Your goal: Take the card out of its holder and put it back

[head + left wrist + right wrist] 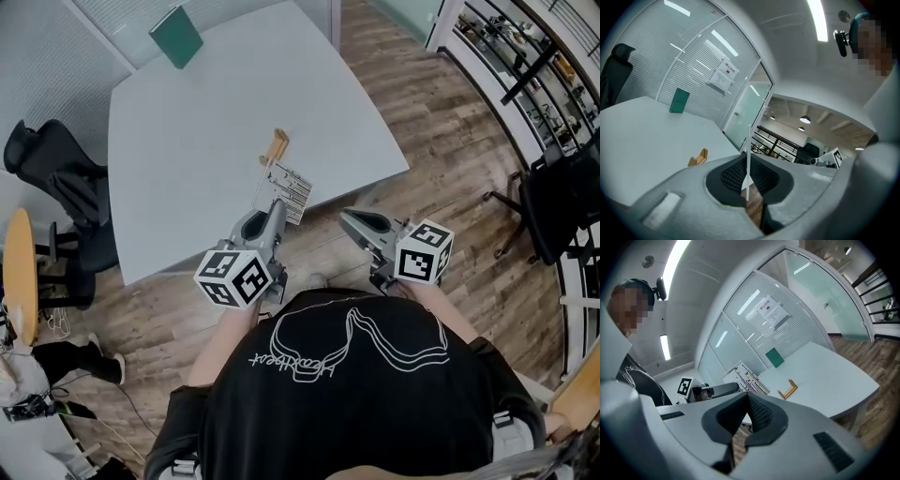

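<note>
**Head view:** The left tongs (276,211) are clenched on the lower edge of a white card (285,190). The card rises from their tips toward 12 o'clock, over the near edge of the pale desk (187,141). It is printed with rows of fine dark lines. The wooden card holder (275,147) stands empty on the desk, beyond the card at 12 o'clock and apart from it. The right tongs (351,223) hang near the card at its 3 o'clock. A green book (176,36) lies at the desk's far corner.

**Left gripper view:** The card (748,154) shows edge-on as a thin white line pinched between the pads of the left tongs (749,176). The holder (697,158) sits at 10 o'clock.

**Right gripper view:** The right tongs (743,420) are clenched together with nothing between them. The card (745,378) is at 12 o'clock and the holder (788,390) at 2 o'clock.
</note>
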Action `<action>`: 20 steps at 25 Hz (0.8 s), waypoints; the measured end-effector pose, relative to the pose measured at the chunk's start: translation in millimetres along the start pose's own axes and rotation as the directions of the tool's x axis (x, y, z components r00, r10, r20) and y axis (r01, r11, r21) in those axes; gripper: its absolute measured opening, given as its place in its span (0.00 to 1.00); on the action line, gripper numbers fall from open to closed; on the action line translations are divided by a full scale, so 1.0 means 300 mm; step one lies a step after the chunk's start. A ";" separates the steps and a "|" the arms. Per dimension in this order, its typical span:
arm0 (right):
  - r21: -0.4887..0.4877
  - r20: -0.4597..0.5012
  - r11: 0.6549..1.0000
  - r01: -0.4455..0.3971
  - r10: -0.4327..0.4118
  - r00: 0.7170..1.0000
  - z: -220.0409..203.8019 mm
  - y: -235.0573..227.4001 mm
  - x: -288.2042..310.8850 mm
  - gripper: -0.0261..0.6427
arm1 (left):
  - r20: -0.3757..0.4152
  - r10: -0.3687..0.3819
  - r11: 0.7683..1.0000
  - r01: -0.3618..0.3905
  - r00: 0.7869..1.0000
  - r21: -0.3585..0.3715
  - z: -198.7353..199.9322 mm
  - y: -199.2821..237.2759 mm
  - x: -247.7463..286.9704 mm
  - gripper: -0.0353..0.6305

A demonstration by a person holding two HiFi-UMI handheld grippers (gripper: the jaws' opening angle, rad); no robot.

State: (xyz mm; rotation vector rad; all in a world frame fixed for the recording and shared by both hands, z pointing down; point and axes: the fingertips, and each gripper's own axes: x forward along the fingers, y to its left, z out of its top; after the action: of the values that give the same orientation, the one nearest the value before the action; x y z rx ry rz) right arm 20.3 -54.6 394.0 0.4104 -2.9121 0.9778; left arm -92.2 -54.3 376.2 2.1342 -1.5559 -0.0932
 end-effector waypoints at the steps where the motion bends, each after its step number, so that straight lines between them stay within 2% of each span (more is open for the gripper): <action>1: 0.001 -0.002 1.000 0.003 -0.003 1.000 0.001 -0.003 0.011 0.05 | 0.003 0.000 1.000 0.000 1.000 0.003 0.010 0.012 0.005 0.09; 7: 0.008 -0.012 1.000 0.021 -0.021 1.000 0.010 -0.036 0.058 0.05 | 0.024 0.007 1.000 -0.007 1.000 0.022 0.076 0.089 0.048 0.09; 15: 0.030 0.008 0.998 0.052 -0.052 0.999 0.059 -0.085 0.139 0.05 | 0.046 0.017 0.994 -0.022 0.999 0.110 0.190 0.215 0.118 0.09; 20: 0.040 0.016 0.996 0.076 -0.077 0.997 0.076 -0.136 0.178 0.05 | 0.050 0.014 0.993 -0.019 0.999 0.115 0.231 0.291 0.185 0.09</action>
State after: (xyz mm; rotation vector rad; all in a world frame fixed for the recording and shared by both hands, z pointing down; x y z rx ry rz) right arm -19.4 -111.8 406.4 0.5306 -2.8726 1.0270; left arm -172.8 -148.6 365.3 2.2230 -1.6437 -0.0516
